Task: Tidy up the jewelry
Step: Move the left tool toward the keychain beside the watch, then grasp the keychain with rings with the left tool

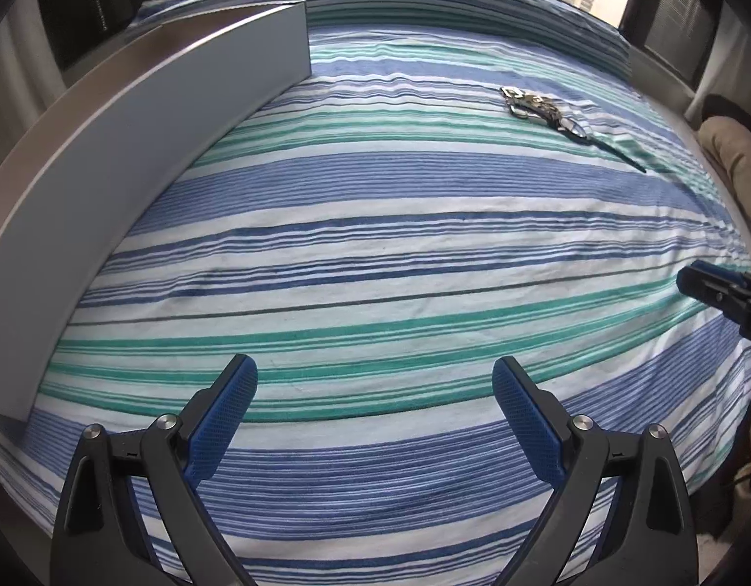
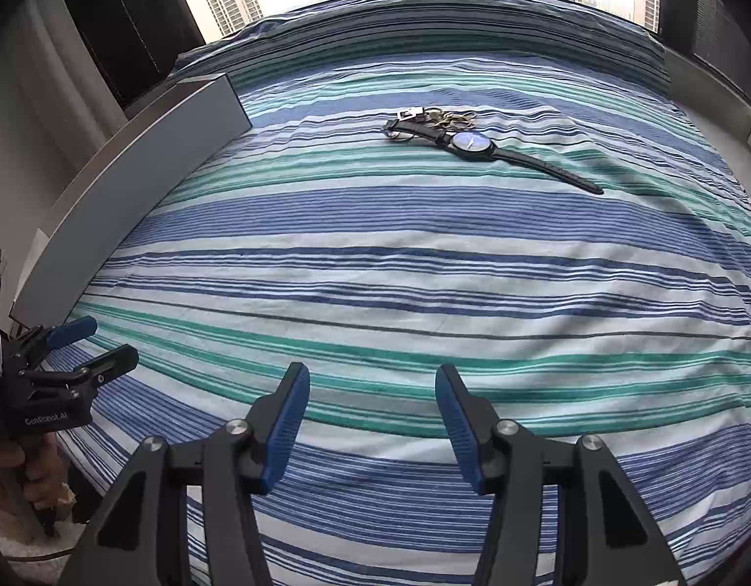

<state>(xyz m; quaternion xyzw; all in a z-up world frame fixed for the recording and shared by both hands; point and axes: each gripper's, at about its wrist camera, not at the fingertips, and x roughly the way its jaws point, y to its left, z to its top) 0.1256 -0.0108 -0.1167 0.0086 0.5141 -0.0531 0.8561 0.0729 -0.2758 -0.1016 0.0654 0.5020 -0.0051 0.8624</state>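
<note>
A wristwatch (image 2: 473,142) with a dark strap and blue dial lies flat on the striped bedsheet (image 2: 400,263), far from both grippers. Several gold and silver rings and small pieces (image 2: 439,117) lie bunched at its far strap end. The left wrist view shows the same jewelry pile (image 1: 541,106) at the upper right. My right gripper (image 2: 373,376) is open over the sheet with nothing between its fingers. My left gripper (image 1: 375,371) is open wide and empty too, low over the near part of the sheet. Each gripper shows at the edge of the other's view.
A long grey box wall (image 1: 146,156) stands along the left edge of the bed, also the grey box wall (image 2: 146,180) in the right wrist view. A window with high-rise buildings lies beyond the bed. A hand (image 2: 14,469) holds the left gripper's handle. A beige cushion (image 1: 737,161) sits at right.
</note>
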